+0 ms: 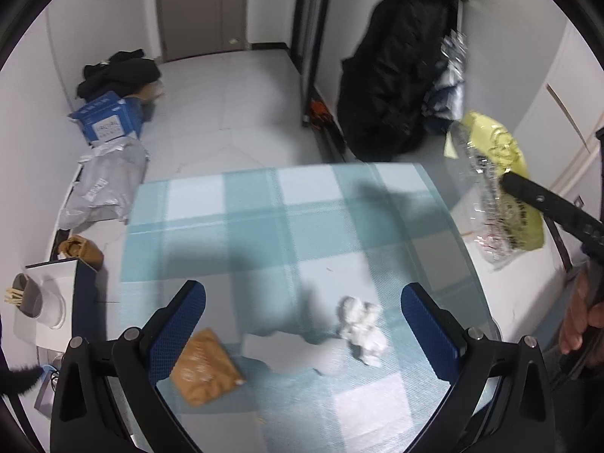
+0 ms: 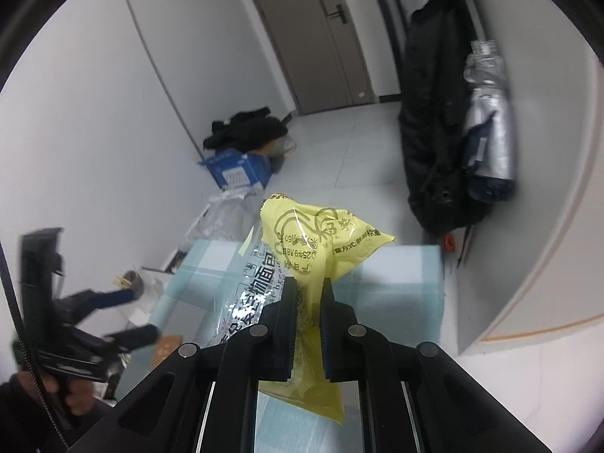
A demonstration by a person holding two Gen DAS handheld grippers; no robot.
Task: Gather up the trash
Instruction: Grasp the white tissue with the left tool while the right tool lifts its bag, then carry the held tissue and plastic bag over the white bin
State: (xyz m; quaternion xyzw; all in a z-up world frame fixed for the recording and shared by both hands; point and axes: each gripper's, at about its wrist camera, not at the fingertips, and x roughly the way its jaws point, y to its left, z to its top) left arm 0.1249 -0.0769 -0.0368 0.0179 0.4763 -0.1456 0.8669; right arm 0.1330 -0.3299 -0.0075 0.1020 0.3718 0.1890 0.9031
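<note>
A yellow plastic wrapper (image 2: 321,249) is being pinched between the blue-padded fingers of the right claw (image 2: 309,294), and it is being held in the air above the far right edge of the table (image 1: 264,204), which is covered by a pale blue checked cloth. A clear printed bread bag (image 2: 249,283) is hanging together with the yellow wrapper (whether it too is being gripped, or is only clinging to the yellow film, cannot be told). In the left wrist view the same two wrappers (image 1: 494,188) are being seen beside the right claw's dark arm, off the table's right side.

The left claw (image 1: 302,324) is being held with its fingers spread wide over the near part of the table, nothing being gripped between them. Below and between those fingers a crumpled white tissue (image 1: 362,328) is lying on the cloth, with a flat white scrap of paper (image 1: 290,351) just beside it on the left. A brown paper packet (image 1: 204,368) is lying near the left finger, close to the table's near left edge.

On the floor beyond the table a blue cardboard box (image 1: 107,119), a grey plastic mailer bag (image 1: 109,185) and a heap of dark clothing (image 1: 117,73) are being seen against the wall. A black coat (image 1: 392,75) is hanging at the right.
</note>
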